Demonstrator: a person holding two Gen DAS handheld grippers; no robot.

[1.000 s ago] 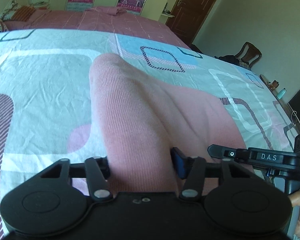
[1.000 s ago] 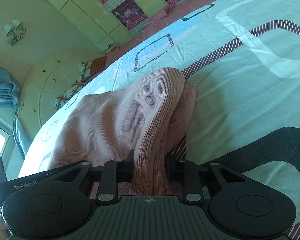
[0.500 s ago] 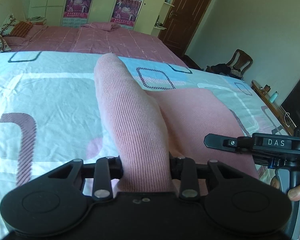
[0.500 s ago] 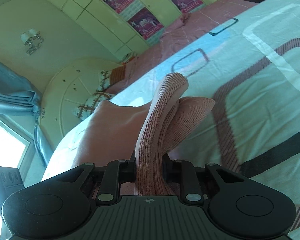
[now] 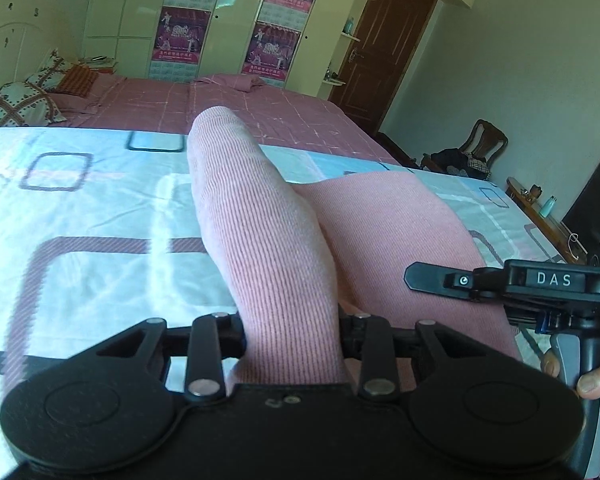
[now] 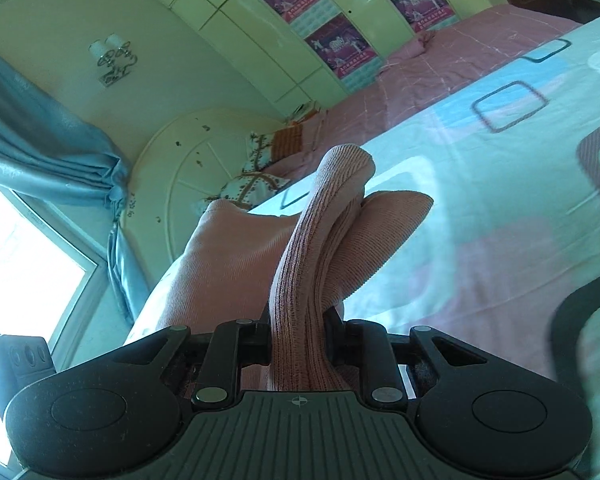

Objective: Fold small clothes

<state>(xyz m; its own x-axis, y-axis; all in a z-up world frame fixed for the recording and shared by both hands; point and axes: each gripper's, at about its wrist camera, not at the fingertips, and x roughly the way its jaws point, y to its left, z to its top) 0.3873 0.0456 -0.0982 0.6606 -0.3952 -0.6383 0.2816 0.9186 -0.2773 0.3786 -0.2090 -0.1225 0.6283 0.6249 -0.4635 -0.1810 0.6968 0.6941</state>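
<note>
Work surface: a bed covered by a pale sheet point(image 5: 100, 280) printed with rounded squares in maroon, blue and pink. Beyond it lies a pink checked bedspread point(image 5: 260, 116) with patterned pillows point(image 5: 16, 104) against a cream headboard point(image 6: 204, 160). The cream wardrobe point(image 5: 228, 20) carries purple posters point(image 5: 180, 32). A dark wooden door point(image 5: 388, 48), a chair point(image 5: 484, 144) and blue curtains point(image 6: 40, 152) border the room.

The pink ribbed garment point(image 5: 268, 240) is raised off the sheet. The left gripper point(image 5: 292, 336) is clamped on one bunched edge; the right gripper point(image 6: 298, 344) is clamped on another.
</note>
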